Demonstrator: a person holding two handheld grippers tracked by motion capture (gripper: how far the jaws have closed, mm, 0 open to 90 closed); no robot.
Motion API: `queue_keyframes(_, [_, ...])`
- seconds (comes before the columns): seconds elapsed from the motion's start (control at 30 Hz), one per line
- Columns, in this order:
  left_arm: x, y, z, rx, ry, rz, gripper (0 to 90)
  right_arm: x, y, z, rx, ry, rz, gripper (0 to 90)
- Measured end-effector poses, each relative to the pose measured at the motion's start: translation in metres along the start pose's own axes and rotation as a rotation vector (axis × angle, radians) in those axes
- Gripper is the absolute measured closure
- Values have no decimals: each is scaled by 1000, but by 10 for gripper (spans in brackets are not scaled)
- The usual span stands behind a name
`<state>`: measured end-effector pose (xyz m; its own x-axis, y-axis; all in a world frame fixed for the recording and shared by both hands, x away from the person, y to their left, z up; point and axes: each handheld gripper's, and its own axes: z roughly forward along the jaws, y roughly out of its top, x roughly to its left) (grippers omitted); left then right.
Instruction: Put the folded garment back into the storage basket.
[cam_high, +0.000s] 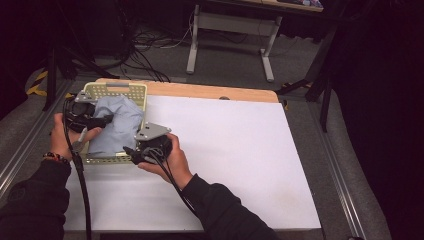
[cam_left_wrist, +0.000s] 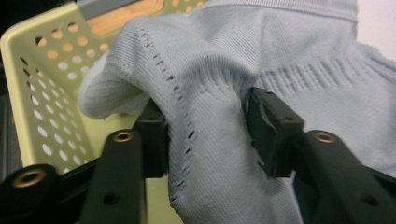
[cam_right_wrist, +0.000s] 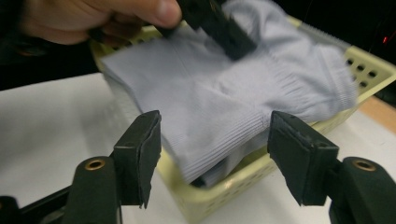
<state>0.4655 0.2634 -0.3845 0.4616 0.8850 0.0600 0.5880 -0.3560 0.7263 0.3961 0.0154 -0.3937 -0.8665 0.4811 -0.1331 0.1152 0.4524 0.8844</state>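
Note:
A light blue knitted garment (cam_high: 117, 125) lies bunched in a pale yellow perforated basket (cam_high: 115, 89) at the table's far left. My left gripper (cam_high: 102, 120) reaches over the basket from the left. In the left gripper view its jaws stand apart with a fold of the garment (cam_left_wrist: 210, 70) lying loose between the pads of the left gripper (cam_left_wrist: 210, 135). My right gripper (cam_high: 131, 152) sits at the basket's near right corner. In its own view the right gripper (cam_right_wrist: 215, 140) is open, the garment's ribbed edge (cam_right_wrist: 224, 93) hanging over the basket rim (cam_right_wrist: 224, 196) just beyond its pads.
The basket stands on a white table top (cam_high: 225, 150) with a wooden strip (cam_high: 215, 92) along its far edge. A person's hand (cam_right_wrist: 93, 18) holds the other gripper above the garment. A desk frame (cam_high: 230, 35) and cables lie on the floor beyond.

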Motion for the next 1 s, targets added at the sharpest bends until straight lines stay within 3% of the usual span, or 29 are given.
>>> queue_keyframes(0.07, [0, 0, 1, 13, 14, 1, 378, 2, -2, -14, -24, -7, -24, 344])
queue_keyframes(0.27, [-4, 2, 1, 12, 9, -15, 214, -2, -14, -53, -50, -32, -40, 334])
queue_keyframes(0.33, [-5, 3, 0, -1, -1, -10, 193, -1, -20, -69, -50, -69, -62, 331])
queue_keyframes(0.47, [-7, 6, -6, -34, 7, 12, 164, 2, -33, -96, -58, -81, -111, 327])
queue_keyframes(0.57, [-8, 11, -13, -92, -7, 9, 191, -2, -46, -117, -59, -89, -105, 323])
queue_keyframes(0.63, [-9, 13, -13, -108, -33, 37, 314, -5, -54, -128, -58, -105, -116, 323])
queue_keyframes(0.7, [-12, 18, -9, -76, -21, 88, 406, -7, -63, -139, -57, -135, -142, 323])
queue_keyframes(0.77, [-14, 22, -2, -49, -11, 109, 504, -12, -75, -153, -56, -157, -136, 323])
queue_keyframes(0.9, [-17, 28, 10, -45, 9, 92, 585, -18, -92, -169, -27, -188, -137, 323])
queue_keyframes(1.0, [-17, 30, 16, -68, 53, 54, 500, -21, -101, -188, -35, -199, -159, 314])
